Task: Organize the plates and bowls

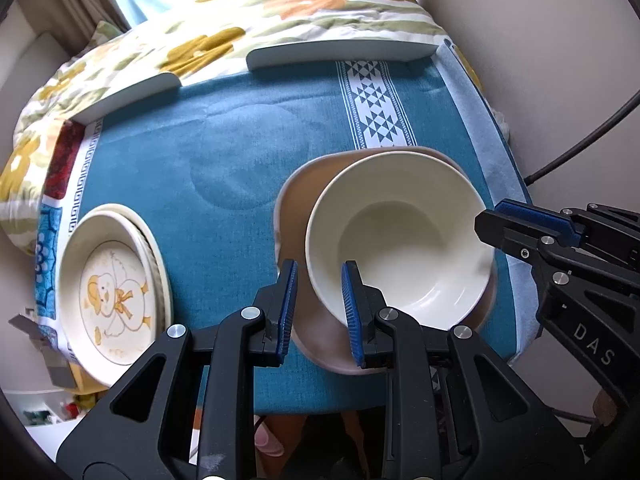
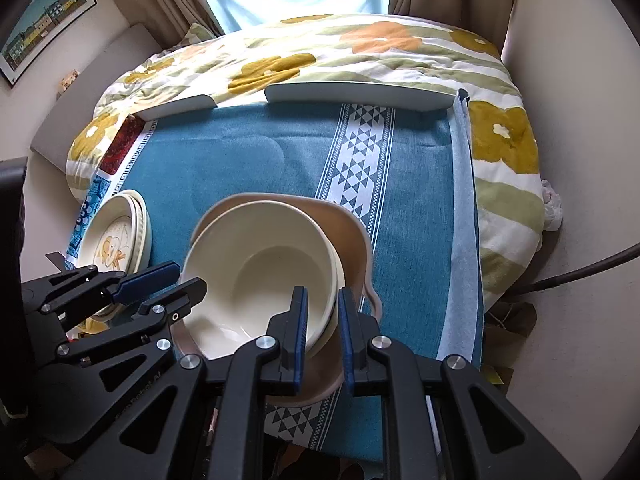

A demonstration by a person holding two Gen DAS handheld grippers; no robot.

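near the left edge of the teal tablecloth [image 1: 208, 152] i see a stack of cream plates [image 1: 108, 284], the top one printed with a yellow chick. right of centre, toward the near edge, a cream bowl [image 1: 400, 248] sits in a wider tan bowl [image 1: 300, 208]; my left gripper [image 1: 318, 312] has its blue pads spread astride the cream bowl's near-left rim. my right gripper [image 2: 322, 340] is spread likewise across that bowl's near-right rim, not clamping.
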